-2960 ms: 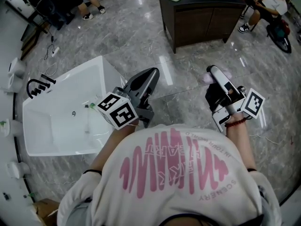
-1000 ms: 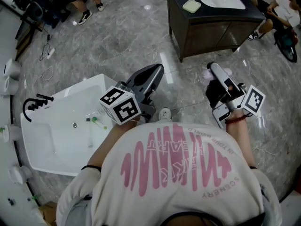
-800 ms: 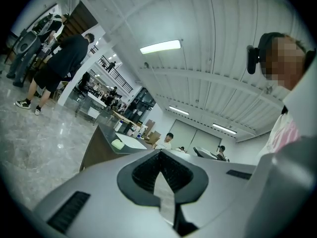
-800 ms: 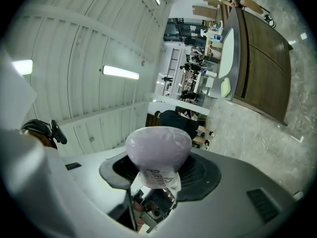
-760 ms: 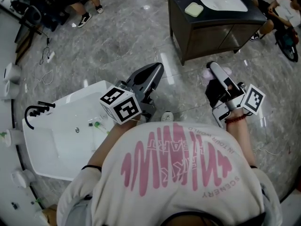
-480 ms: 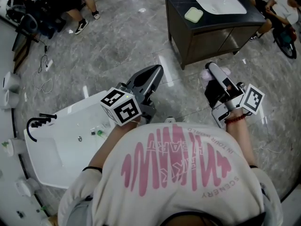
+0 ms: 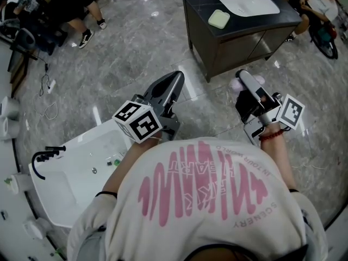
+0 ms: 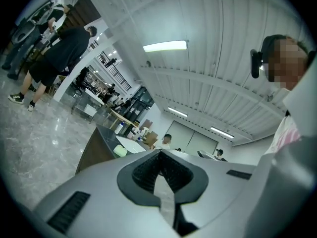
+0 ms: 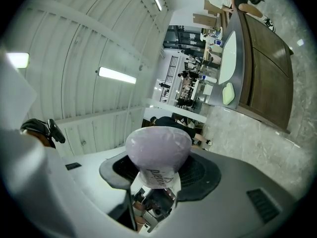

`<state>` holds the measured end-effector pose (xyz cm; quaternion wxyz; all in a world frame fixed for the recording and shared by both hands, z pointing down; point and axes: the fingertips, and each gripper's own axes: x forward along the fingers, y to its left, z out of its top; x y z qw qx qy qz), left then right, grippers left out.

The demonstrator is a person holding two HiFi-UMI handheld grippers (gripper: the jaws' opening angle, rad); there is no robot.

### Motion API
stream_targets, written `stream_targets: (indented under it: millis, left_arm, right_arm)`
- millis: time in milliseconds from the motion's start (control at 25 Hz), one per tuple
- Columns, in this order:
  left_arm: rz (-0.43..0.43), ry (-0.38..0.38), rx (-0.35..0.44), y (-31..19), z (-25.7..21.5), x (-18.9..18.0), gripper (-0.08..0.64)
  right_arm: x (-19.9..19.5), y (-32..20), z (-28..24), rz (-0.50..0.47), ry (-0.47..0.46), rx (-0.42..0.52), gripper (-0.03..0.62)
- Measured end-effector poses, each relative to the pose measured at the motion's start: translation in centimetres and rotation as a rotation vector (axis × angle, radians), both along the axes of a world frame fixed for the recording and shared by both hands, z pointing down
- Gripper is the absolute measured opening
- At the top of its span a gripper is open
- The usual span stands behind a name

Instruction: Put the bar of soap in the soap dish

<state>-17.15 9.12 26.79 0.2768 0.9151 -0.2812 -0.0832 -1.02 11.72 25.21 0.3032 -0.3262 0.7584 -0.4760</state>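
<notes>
Head view: we look down past a white shirt with pink print onto a grey marble floor. The left gripper (image 7: 173, 79) points forward with its jaws together. The right gripper (image 7: 243, 78) holds the lilac soap (image 7: 237, 85) at its tips. Ahead, well apart from both grippers, a dark cabinet's surface (image 7: 198, 0) carries a pale green dish (image 7: 219, 19) beside a white basin (image 7: 246, 1). A white bathtub (image 7: 65, 184) sits at lower left.

Left gripper view: the jaws meet tip to tip, with nothing between them. The dish shows small on the surface beyond.

Right gripper view: the soap fills the gap between the jaws, pressed from both sides. The dish lies far off on the surface.
</notes>
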Motion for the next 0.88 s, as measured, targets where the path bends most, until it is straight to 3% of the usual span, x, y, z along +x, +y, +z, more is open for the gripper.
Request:
stream_targets:
  millis: [520,880]
  left_arm:
    - [-0.010,-0.031,0.014,-0.5,0.4,-1.0,0.000]
    - [0.031,-0.051,0.016,-0.8,1.4,0.7,0.000]
  right_arm:
    - [-1.5,-2.0,-0.3,-0.056,0.022,0.015,0.216]
    - [0.0,-1.9,0.0,-0.024,0.036,0.000,0.216]
